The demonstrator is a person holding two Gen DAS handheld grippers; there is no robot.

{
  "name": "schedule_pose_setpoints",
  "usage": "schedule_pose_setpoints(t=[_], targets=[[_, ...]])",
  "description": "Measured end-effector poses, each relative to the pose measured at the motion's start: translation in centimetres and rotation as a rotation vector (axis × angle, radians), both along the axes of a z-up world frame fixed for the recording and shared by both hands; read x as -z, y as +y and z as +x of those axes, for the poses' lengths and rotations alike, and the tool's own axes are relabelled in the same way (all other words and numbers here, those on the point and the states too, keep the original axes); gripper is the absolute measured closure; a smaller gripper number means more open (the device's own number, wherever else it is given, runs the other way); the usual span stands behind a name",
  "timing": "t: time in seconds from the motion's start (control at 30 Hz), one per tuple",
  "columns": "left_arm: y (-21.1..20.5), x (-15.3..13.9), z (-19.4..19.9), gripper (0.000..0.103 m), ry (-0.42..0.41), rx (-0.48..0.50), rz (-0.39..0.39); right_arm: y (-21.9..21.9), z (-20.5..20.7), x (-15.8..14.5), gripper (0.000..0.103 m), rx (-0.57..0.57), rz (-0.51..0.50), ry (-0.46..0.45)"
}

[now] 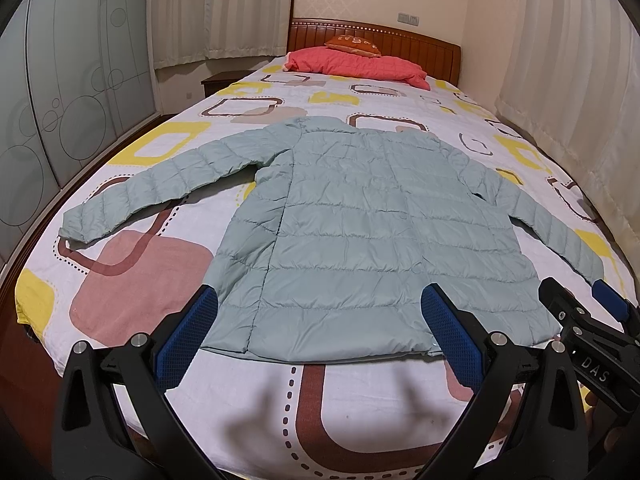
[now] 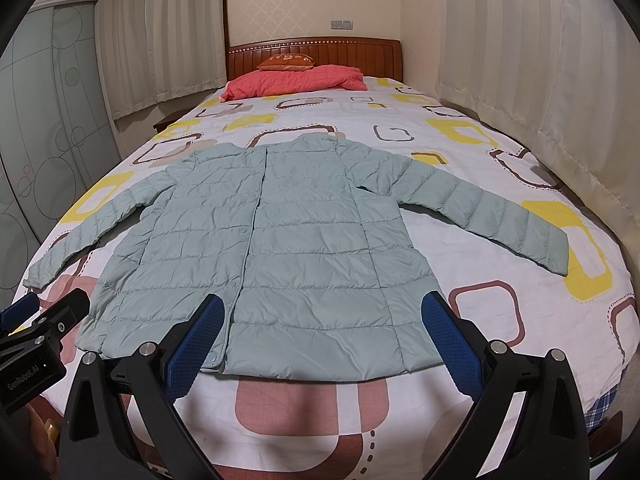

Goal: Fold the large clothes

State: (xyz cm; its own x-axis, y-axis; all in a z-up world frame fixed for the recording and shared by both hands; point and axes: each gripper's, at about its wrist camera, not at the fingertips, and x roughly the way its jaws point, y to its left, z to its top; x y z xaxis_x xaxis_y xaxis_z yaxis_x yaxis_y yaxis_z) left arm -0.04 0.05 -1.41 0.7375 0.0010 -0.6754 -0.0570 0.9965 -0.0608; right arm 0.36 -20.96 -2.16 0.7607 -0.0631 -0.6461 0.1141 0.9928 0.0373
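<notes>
A pale green quilted puffer jacket (image 1: 360, 216) lies flat on the bed, front up, collar toward the headboard and both sleeves spread out to the sides. It also shows in the right wrist view (image 2: 304, 248). My left gripper (image 1: 320, 312) is open and empty, hovering above the jacket's hem near the foot of the bed. My right gripper (image 2: 322, 316) is open and empty too, above the hem a little further right. The right gripper shows at the right edge of the left wrist view (image 1: 580, 308), and the left gripper at the left edge of the right wrist view (image 2: 44, 312).
The bed (image 1: 160, 320) has a white sheet with yellow, pink and brown squares. A red quilt (image 1: 360, 65) and an orange pillow (image 1: 352, 45) lie by the wooden headboard (image 1: 416, 40). Curtains (image 1: 568, 80) hang on the right, a glass wardrobe (image 1: 60, 100) stands left.
</notes>
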Motion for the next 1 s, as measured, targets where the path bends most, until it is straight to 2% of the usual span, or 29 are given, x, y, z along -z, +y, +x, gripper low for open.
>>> schedule_pose_setpoints(t=[0.8,0.87,1.0], targets=[[0.0,0.1,0.1,0.002,0.004,-0.001,-0.004,-0.4,0.3,-0.1,0.005,-0.001,0.005,0.003],[0.3,0.5,0.4,0.002,0.009,-0.008,-0.009,-0.2,0.6,1.1,0.005,0.001,0.015,0.007],[0.9,0.8,1.6,0.002,0.016,-0.035,-0.016,-0.2,1.5,1.5,0.005,0.012,0.018,0.011]])
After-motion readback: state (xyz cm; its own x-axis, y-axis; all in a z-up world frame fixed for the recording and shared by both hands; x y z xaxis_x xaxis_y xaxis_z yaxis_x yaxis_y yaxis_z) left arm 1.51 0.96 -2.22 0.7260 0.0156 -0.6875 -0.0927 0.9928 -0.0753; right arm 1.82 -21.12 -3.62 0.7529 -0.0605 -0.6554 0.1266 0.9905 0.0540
